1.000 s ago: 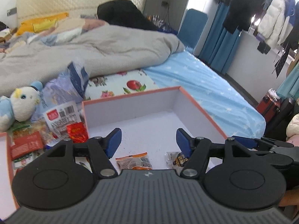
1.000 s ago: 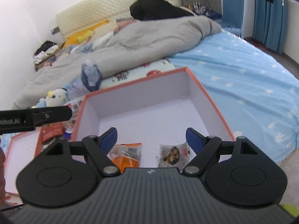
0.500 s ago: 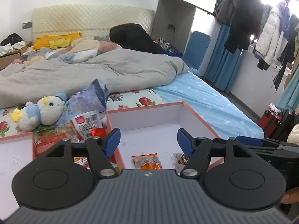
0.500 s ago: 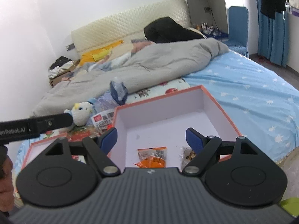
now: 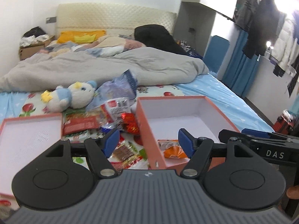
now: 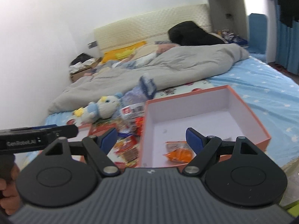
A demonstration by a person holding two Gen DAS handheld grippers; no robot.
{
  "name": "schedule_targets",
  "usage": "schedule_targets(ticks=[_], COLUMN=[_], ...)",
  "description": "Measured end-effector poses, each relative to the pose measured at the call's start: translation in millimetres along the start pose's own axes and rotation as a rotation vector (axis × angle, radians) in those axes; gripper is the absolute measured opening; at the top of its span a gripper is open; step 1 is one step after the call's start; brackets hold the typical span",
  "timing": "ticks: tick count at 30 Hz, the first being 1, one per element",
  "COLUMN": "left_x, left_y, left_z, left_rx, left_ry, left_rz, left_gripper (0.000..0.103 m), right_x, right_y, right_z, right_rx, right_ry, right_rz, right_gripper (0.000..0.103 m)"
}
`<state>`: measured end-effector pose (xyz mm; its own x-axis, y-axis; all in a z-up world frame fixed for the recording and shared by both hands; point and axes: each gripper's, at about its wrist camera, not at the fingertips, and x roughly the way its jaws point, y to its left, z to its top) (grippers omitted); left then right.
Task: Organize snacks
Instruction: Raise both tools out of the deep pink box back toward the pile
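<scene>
left gripper (image 5: 148, 142): jaws spread wide, nothing between the blue pads, hanging over the left wall of the box.
right gripper (image 6: 151, 140): same deal, wide apart and empty, a bit blurry; from the left wrist view it pokes in at the right edge.
orange box (image 5: 220, 110): open, white inside, sitting on the bed. Its left wall runs right between the left gripper's fingers, so it's kind of in the way of the loose pile.
orange snack packet (image 5: 172, 149): already lying in the box near the front wall, partly hidden behind the right finger.
snack pile (image 5: 104, 119): red and clear packets scattered on the fruit-print sheet, between the box and the lid.
brown snack bar (image 5: 124, 151): lying just left of the box wall, closest loose one to the left gripper.
box lid (image 5: 28, 130): flat, open side up, left of the pile.
plush toy (image 5: 71, 97): on its side behind the snacks, next to a crumpled blue bag (image 5: 119, 89).
grey duvet (image 5: 104, 69): bunched up further back.
vs a second ago: both cameras pulled back and swung left, so the pile and lid show now; the second packet in the box is hidden.
</scene>
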<state>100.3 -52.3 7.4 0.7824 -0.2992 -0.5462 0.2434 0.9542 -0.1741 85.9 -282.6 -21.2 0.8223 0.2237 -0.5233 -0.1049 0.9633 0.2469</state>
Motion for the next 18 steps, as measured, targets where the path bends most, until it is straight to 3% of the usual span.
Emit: schedule_targets(ticks=[18], left_x=[-20], left_y=[40], left_z=[-58], left_rx=[-0.073], left_ry=[0.044], left_rz=[0.103], left_gripper=[0.075], right_x=[8], right_y=[48], right_z=[-48], right_rx=[-0.044], right_ry=[0.090], right_rz=[0.107], right_gripper=[0.082])
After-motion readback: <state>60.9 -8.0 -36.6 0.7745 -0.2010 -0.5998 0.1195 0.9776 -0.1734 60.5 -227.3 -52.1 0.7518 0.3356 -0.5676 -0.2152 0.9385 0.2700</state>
